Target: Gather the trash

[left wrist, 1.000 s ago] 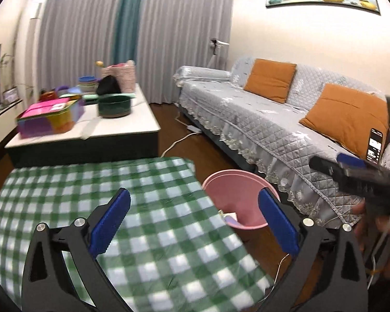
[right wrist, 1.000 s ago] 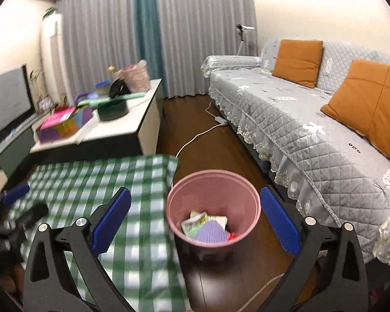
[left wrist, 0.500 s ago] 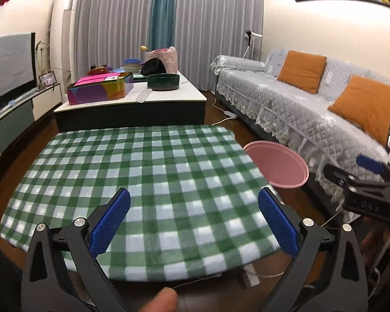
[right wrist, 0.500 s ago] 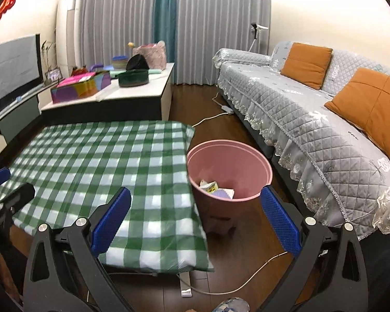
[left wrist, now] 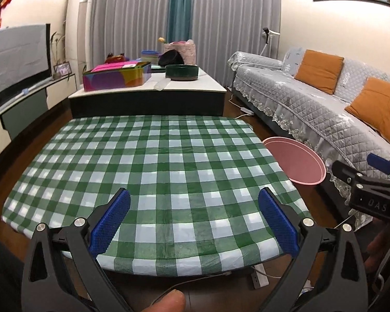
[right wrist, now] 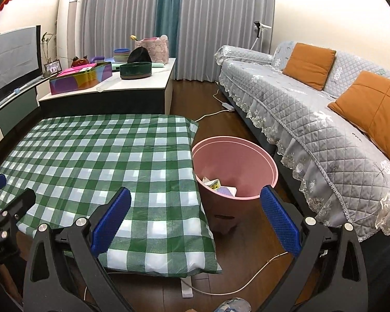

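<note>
Green-and-white checked cloth covers the table (left wrist: 153, 171), and in the left wrist view no loose item is seen anywhere on it. The left gripper (left wrist: 193, 221) is held wide open and empty above the table's near edge, seemingly drawn back to survey the surface. The pink bin (left wrist: 296, 163) is partly seen just past the table's right edge, ahead and to the right of the gripper, placed where rubbish can be dropped straight off the table. The right gripper (left wrist: 377, 179) is seen side-on at the right; from here its opening cannot be told.

In the right wrist view, the right gripper (right wrist: 195, 221) is shown wide open, nothing held, poised over the table's near right corner. The bin stands on the floor between table and sofa (right wrist: 312, 119), ahead of the gripper. The trash (right wrist: 218, 186), crumpled paper and wrappers, lies in the bin's bottom. The task is judged essentially done.
</note>
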Tool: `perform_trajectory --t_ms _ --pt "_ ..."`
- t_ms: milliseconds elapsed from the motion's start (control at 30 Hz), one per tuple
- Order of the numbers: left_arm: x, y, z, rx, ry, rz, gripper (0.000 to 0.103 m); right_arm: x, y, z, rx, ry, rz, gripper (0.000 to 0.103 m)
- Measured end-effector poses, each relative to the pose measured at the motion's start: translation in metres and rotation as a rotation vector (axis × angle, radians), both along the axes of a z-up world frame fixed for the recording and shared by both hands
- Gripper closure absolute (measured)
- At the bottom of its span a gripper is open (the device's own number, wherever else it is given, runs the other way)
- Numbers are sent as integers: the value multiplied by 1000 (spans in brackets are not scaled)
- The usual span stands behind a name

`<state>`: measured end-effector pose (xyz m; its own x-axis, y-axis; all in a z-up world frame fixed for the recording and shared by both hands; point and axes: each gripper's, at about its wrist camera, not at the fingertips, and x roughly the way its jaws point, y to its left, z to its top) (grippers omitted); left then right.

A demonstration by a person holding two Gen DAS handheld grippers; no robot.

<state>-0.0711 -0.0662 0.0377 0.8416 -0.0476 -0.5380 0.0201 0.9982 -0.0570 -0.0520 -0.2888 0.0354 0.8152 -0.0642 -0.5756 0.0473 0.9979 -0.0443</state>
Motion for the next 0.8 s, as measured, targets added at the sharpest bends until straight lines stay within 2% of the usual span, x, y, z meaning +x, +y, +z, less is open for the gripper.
perform_trajectory --t_ms 800 --pt "5 0 -10 -21 18 15 8 1 0 -4 -17 -4 -4 5"
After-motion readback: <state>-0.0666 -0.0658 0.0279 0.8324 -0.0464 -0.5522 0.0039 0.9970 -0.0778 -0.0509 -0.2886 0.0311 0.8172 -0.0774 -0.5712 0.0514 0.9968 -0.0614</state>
